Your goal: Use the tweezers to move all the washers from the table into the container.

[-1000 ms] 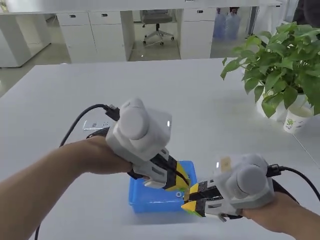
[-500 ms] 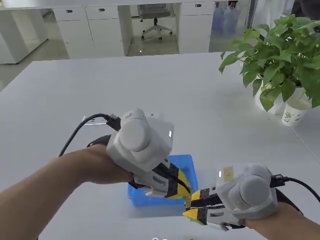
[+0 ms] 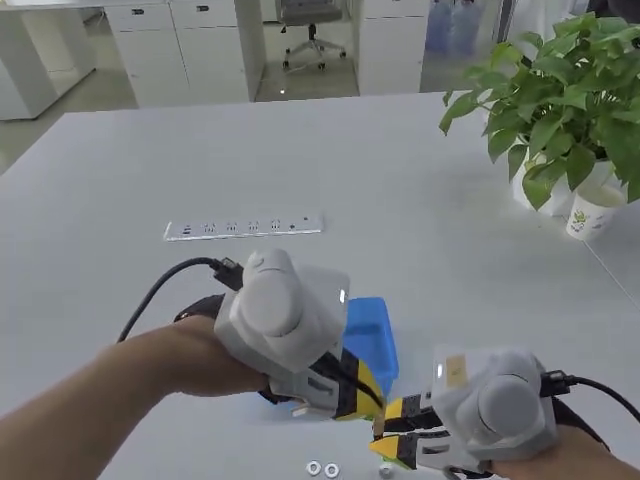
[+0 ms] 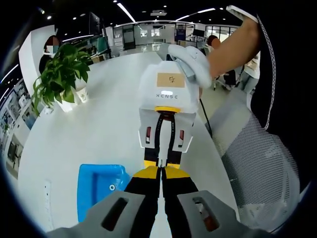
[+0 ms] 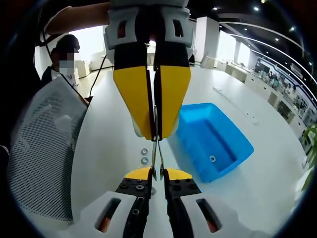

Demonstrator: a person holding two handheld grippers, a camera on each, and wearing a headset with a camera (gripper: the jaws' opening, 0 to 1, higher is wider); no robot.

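My left gripper (image 3: 366, 390) and right gripper (image 3: 388, 442) meet tip to tip just in front of the blue container (image 3: 368, 335). Thin metal tweezers (image 5: 155, 148) run between the two pairs of yellow jaws, and both pairs are shut on them. One washer (image 5: 212, 158) lies inside the container (image 5: 218, 141). Two washers (image 5: 144, 151) lie side by side on the white table below the tips, and a third washer (image 3: 388, 470) sits close by. In the left gripper view the tweezers (image 4: 159, 159) bridge my jaws and the right gripper (image 4: 170, 94).
A white power strip (image 3: 243, 227) lies on the table beyond the container. A potted plant (image 3: 560, 110) stands at the far right. A mesh chair back (image 5: 44, 148) is near the table's edge. Cables trail from both grippers.
Both grippers have drawn back toward me from over the container's near edge to the table in front of it. The head camera tilted down, bringing the loose washers and the power strip into view.
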